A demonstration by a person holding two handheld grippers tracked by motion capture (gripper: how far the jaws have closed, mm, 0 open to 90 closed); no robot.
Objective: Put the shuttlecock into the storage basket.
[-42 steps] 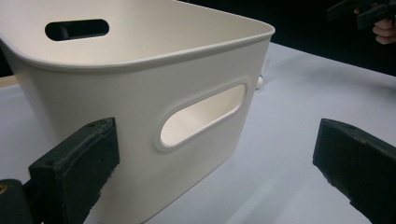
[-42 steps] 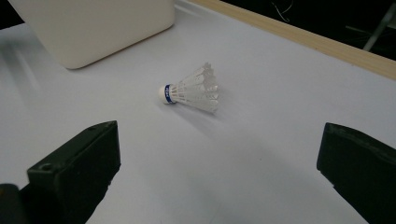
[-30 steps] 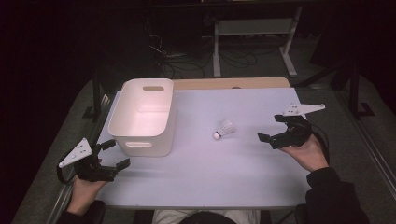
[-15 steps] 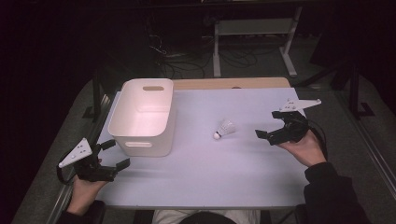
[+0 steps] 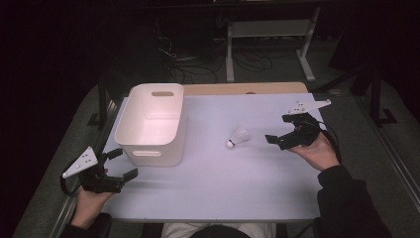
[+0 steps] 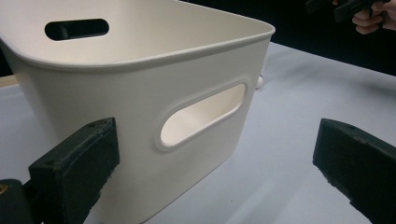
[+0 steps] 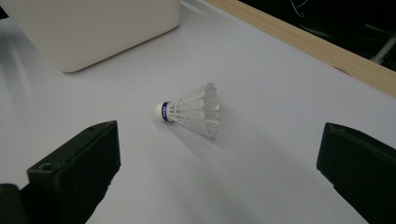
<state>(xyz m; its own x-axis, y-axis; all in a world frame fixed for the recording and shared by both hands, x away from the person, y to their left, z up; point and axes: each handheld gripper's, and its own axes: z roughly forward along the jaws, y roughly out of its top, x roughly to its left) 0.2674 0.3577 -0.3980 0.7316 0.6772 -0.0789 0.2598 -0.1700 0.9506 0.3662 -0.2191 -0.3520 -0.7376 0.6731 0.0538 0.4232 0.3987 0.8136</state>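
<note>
Right hand-held gripper (image 5: 277,140) is wide open and empty; bring it low to the shuttlecock (image 7: 192,111) and close gently on the feathers near the cork

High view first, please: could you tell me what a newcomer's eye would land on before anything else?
A white shuttlecock lies on its side alone in the middle of the pale table, cork toward the white bin at the left. The right claw points at it with jaws wide open, not touching. The left claw, also open, sits by the bin's near corner.
</note>
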